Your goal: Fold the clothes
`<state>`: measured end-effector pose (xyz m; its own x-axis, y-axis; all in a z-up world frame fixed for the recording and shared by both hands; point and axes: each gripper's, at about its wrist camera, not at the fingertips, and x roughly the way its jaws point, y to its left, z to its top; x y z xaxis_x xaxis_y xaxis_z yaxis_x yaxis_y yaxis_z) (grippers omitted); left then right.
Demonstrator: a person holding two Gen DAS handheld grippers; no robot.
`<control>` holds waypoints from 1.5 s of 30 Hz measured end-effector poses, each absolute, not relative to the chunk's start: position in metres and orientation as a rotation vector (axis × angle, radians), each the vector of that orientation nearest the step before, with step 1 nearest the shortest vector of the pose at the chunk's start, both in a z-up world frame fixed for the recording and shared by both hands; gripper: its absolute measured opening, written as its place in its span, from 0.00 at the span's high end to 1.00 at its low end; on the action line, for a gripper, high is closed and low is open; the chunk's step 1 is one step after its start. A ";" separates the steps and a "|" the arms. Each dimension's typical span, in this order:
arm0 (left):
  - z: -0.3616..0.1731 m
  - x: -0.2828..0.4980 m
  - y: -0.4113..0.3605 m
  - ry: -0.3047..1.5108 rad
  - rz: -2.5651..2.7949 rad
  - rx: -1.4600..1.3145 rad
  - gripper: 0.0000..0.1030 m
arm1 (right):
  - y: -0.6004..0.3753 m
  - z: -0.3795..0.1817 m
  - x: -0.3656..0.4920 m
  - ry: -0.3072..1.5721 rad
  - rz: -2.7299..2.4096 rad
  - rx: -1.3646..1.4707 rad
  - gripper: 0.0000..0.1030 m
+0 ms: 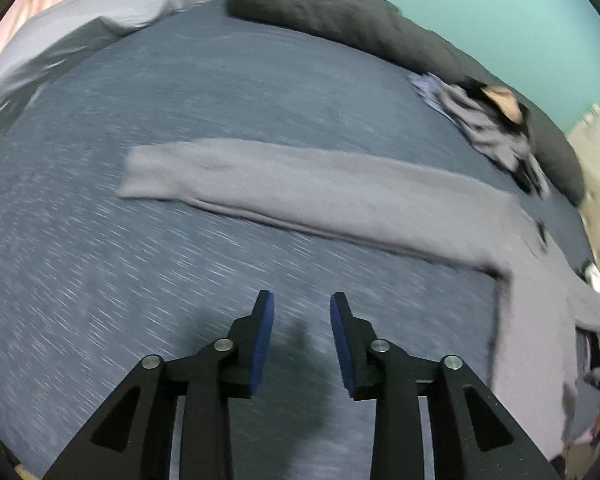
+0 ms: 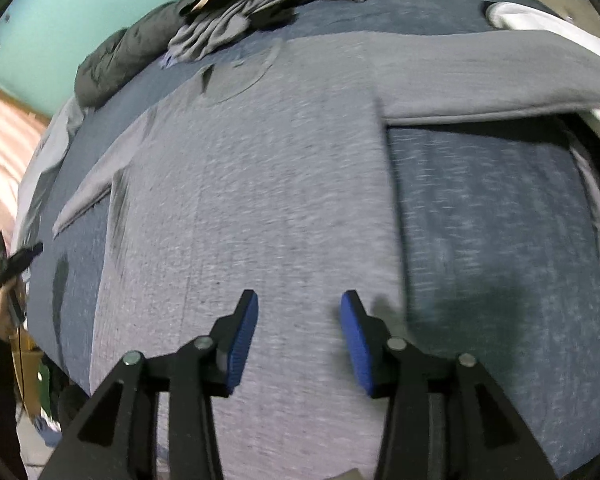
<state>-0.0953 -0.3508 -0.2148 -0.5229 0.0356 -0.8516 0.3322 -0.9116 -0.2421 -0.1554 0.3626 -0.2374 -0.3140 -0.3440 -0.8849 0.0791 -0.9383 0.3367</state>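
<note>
Where spread flat, grey sweater sleeves outstretched.

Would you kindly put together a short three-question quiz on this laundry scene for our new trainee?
1. True or false: the left claw holds the grey long-sleeved shirt.
2. How do the shirt's sleeves lie? A) folded over its body B) spread out to the sides C) rolled up
3. Fill in: the shirt lies flat on a blue ____.

Key: 1 false, both claws are open and empty; 2 B; 3 bedsheet.
</note>
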 end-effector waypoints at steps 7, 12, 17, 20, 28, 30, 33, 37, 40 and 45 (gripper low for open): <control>-0.213 -0.095 -0.278 0.587 -2.625 1.471 0.59 | 0.429 -0.211 -0.150 -0.493 -2.436 1.550 0.55; -0.214 -0.100 -0.239 0.661 -2.674 1.462 0.50 | 0.482 -0.176 -0.150 -0.641 -2.535 1.414 0.51; -0.209 -0.105 -0.200 0.710 -2.753 1.448 0.47 | 0.546 -0.145 -0.153 -0.755 -2.688 1.343 0.50; -0.206 -0.106 -0.182 0.748 -2.786 1.420 0.35 | 0.590 -0.130 -0.155 -0.840 -2.788 1.294 0.49; -0.220 -0.105 -0.154 0.814 -2.781 1.389 0.26 | 0.685 -0.124 -0.162 -1.103 -2.903 1.198 0.42; -0.226 -0.102 -0.151 0.835 -2.765 1.372 0.24 | 0.704 -0.129 -0.163 -1.147 -2.909 1.218 0.42; -0.237 -0.099 -0.144 0.838 -2.733 1.363 0.24 | 0.726 -0.137 -0.162 -1.199 -2.935 1.238 0.42; -0.248 -0.098 -0.137 0.830 -2.719 1.367 0.24 | 0.744 -0.143 -0.162 -1.178 -2.996 1.252 0.42; -0.253 -0.097 -0.133 0.753 -2.701 1.341 0.22 | 0.754 -0.145 -0.165 -1.157 -3.018 1.242 0.41; -0.261 -0.097 -0.131 0.735 -2.686 1.292 0.22 | 0.772 -0.158 -0.168 -1.230 -3.007 1.225 0.41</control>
